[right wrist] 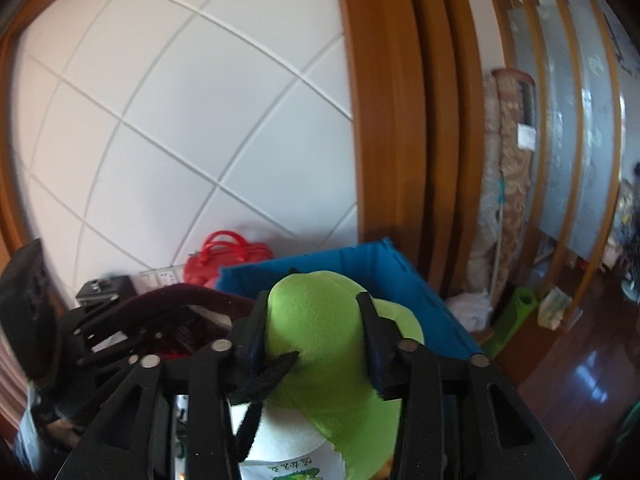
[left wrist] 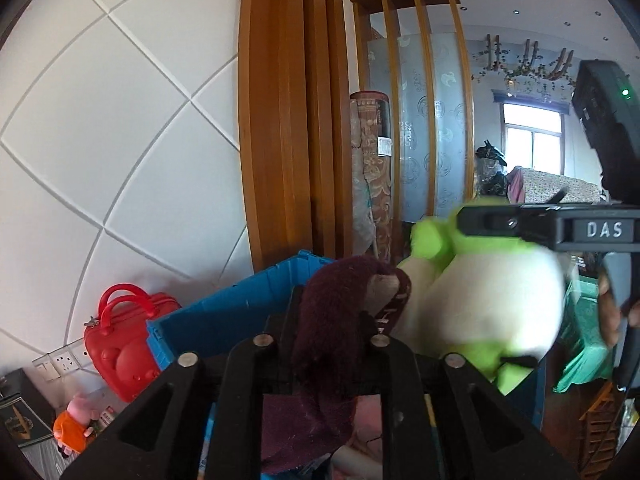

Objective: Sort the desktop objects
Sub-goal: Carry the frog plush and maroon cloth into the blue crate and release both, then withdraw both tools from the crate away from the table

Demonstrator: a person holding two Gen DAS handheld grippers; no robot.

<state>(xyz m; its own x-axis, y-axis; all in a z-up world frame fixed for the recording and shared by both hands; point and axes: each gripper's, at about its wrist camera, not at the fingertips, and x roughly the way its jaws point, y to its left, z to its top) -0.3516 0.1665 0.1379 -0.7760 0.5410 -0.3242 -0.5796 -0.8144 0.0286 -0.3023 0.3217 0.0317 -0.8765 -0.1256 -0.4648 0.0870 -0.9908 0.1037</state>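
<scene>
A white panelled wall (left wrist: 120, 140) crossed by thin grooves fills the background, with a broad wooden pillar (left wrist: 288, 120) beside it and a slatted wooden screen with frosted glass (left wrist: 416, 112) further right. A rolled patterned carpet (left wrist: 372, 168) stands upright between pillar and screen. Low against the wall sits a red toy suitcase (left wrist: 128, 344), and below it a small pink and orange plush figure (left wrist: 76, 428) lies near a wall socket (left wrist: 64, 360).

A blue plastic crate (left wrist: 224, 316) stands open in front of the wall, just beside the red suitcase. Above its rim the left gripper (left wrist: 336, 320) holds a dark maroon knitted cloth (left wrist: 340, 312); the fabric bunches between the narrowly parted fingers and drapes down over the mechanism. Whether the pads press on it firmly cannot be told from this view.

The right gripper (right wrist: 312, 316) is closed on a green and white plush toy (right wrist: 320, 328), its pads pressing into both sides of the green head. The toy hangs over the crate, its white belly towards the camera, with a black felt piece sticking out at the left finger. In the left wrist view the same toy appears blurred, right of the maroon cloth, touching it. A dark wooden floor (right wrist: 580, 360) shows at the right.
</scene>
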